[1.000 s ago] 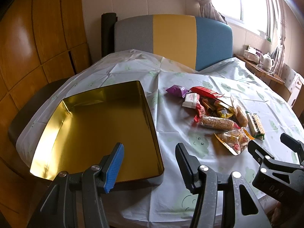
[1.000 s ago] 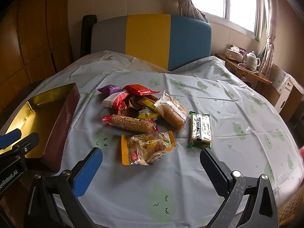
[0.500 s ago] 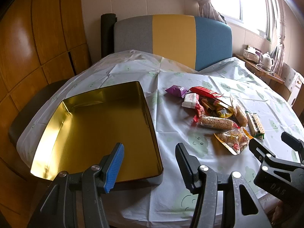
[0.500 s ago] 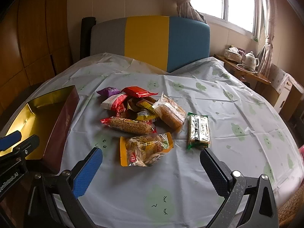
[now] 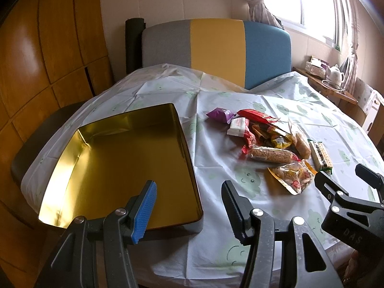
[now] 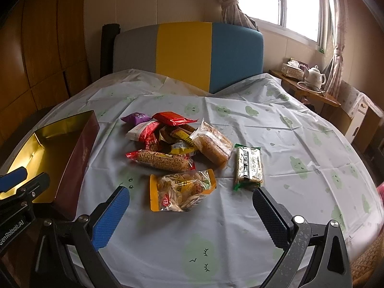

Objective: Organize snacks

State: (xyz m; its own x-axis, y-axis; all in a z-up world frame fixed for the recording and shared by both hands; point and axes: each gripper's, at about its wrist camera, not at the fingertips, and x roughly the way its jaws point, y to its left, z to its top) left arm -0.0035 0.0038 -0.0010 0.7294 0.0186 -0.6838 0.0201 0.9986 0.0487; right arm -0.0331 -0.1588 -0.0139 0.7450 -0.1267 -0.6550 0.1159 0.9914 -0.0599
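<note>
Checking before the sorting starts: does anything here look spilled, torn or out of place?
Nothing spilled or torn that I can see. The snacks lie in a loose overlapping heap on the tablecloth, one green-edged pack apart to the right. The gold-lined tin holds nothing and sits close to the table's edge.

daylight pours in from the blown-out white window (image 6: 297, 4) at upper right, so that corner is pure glare while the curved orange wooden wall panels (image 5: 36, 55) on the left sit dimmer with a soft sheen. the shiny gold inside of the open rectangular tin (image 5: 115, 168) throws bright reflections, and shadows on the pale cloud-print tablecloth (image 6: 276, 132) stay soft. heavy fisheye bending and dark vignetting at the corners in both views, centre stays sharp.
</note>
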